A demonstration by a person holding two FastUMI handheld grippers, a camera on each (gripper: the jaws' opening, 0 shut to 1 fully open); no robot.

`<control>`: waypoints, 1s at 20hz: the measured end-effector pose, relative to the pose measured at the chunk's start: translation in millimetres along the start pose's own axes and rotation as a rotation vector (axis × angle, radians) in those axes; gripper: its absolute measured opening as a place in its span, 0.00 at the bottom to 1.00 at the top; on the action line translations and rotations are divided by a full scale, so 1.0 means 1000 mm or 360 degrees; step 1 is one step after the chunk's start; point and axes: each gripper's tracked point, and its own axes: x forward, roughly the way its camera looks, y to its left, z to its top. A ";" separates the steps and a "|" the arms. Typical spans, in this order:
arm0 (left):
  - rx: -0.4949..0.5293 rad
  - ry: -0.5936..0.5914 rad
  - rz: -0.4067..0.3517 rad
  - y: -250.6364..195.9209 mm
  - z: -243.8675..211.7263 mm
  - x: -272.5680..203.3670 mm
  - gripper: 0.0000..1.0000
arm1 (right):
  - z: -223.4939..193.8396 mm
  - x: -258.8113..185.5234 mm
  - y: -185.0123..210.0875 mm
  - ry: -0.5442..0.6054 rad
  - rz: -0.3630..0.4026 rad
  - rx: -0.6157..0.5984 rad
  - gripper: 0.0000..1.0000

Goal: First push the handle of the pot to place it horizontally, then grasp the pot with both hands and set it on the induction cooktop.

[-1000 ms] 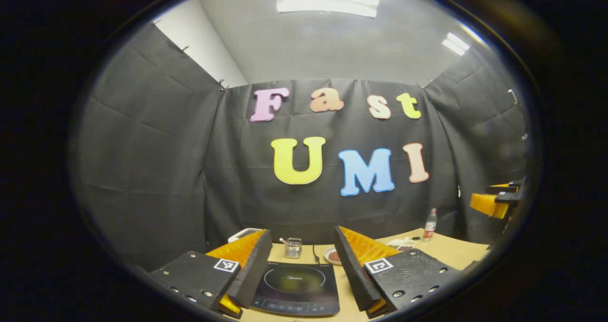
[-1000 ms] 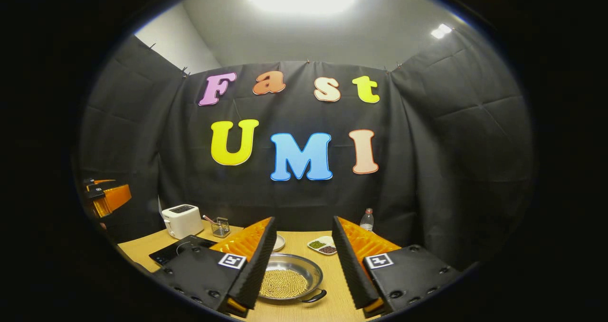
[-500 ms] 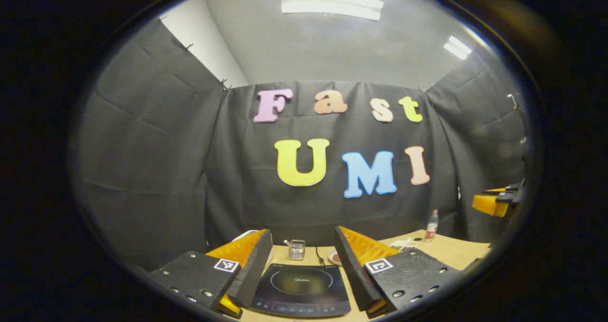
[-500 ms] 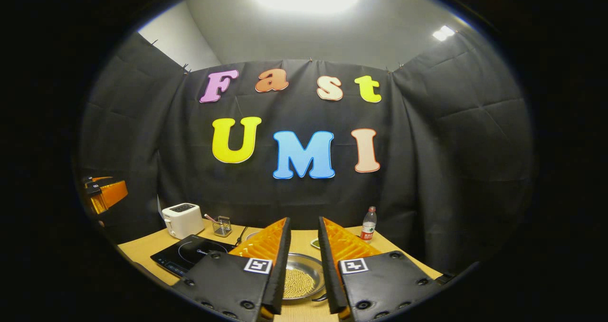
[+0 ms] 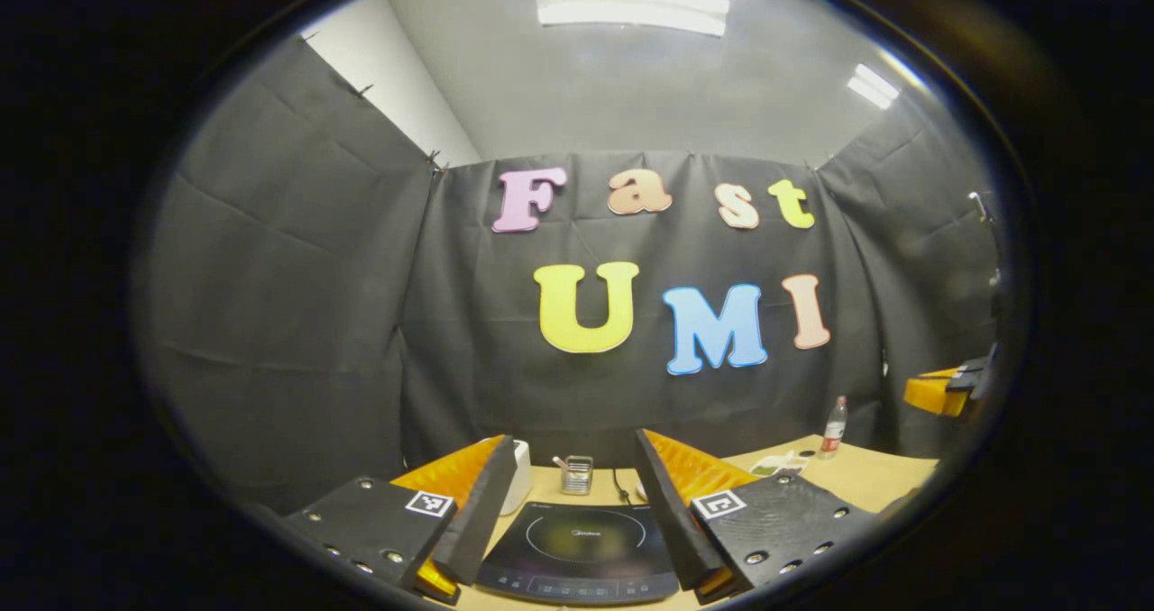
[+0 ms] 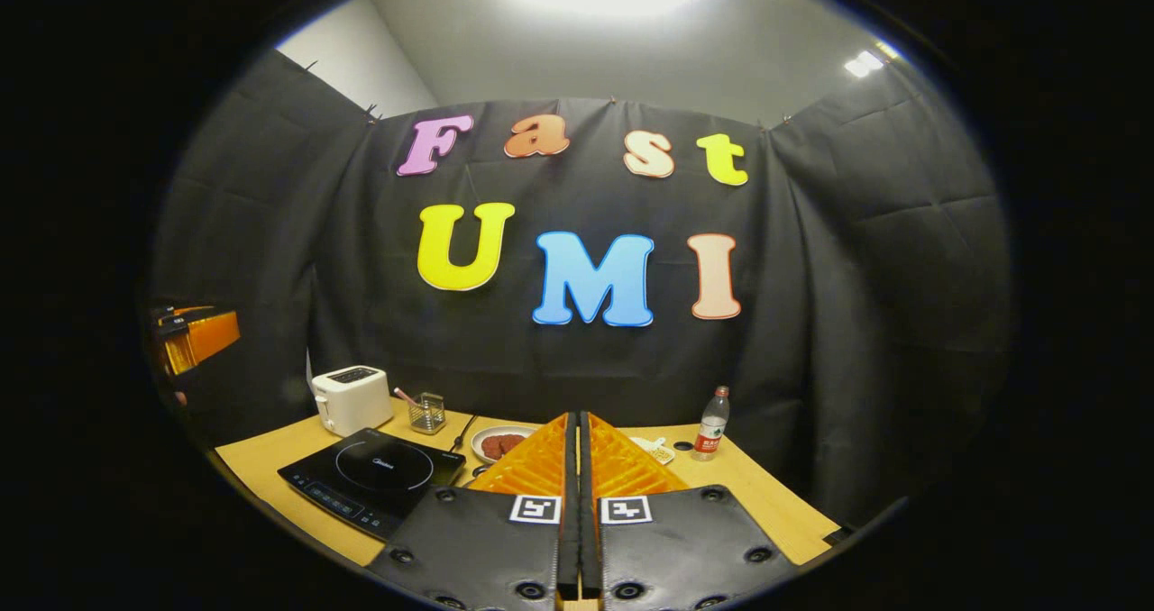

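— So, where are your grippers?
— Your left gripper [image 5: 570,494] is spread wide above the cooktop [image 5: 581,552], grasping nothing. Your right gripper [image 6: 578,431] is clenched, fingers together, empty.
— And the pot?
— I can't tell; the cooktop sits left on the table [image 6: 766,512], near the toaster [image 6: 350,398].

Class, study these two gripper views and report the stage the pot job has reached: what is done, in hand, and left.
Done: nothing visibly; the black glass induction cooktop has a bare top. In hand: the right gripper has its jaws closed together, gripping nothing, as if readied for pushing the handle; the left gripper is open above the cooktop. Left: the handle push, the two-handed lift, the placement.
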 end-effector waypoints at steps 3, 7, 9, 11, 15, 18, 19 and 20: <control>0.0011 0.0020 -0.0006 -0.012 -0.005 0.003 0.78 | -0.023 0.006 0.005 0.0109 0.0083 -0.0019 0.00; 0.0030 0.0035 -0.0007 -0.025 -0.010 0.007 0.77 | -0.053 0.010 0.008 0.0237 0.0175 -0.0063 0.02; 0.0020 0.0059 0.0003 -0.030 -0.016 0.009 0.77 | -0.069 0.012 0.009 0.0305 0.0228 -0.0080 0.02; 0.0015 0.0080 0.0008 -0.035 -0.020 0.011 0.77 | -0.084 0.013 0.008 0.0375 0.0265 -0.0090 0.02; 0.0041 0.0082 0.0017 -0.044 -0.020 0.018 0.77 | -0.110 0.017 0.011 0.0498 0.0351 -0.0102 0.00; 0.0052 0.0094 0.0024 -0.050 -0.023 0.023 0.77 | -0.130 0.017 0.014 0.0580 0.0416 -0.0140 0.02; 0.0056 0.0098 0.0029 -0.052 -0.024 0.025 0.80 | -0.137 0.016 0.016 0.0617 0.0440 -0.0147 0.02; 0.0059 0.0100 0.0040 -0.053 -0.025 0.026 0.80 | -0.146 0.017 0.017 0.0655 0.0463 -0.0153 0.02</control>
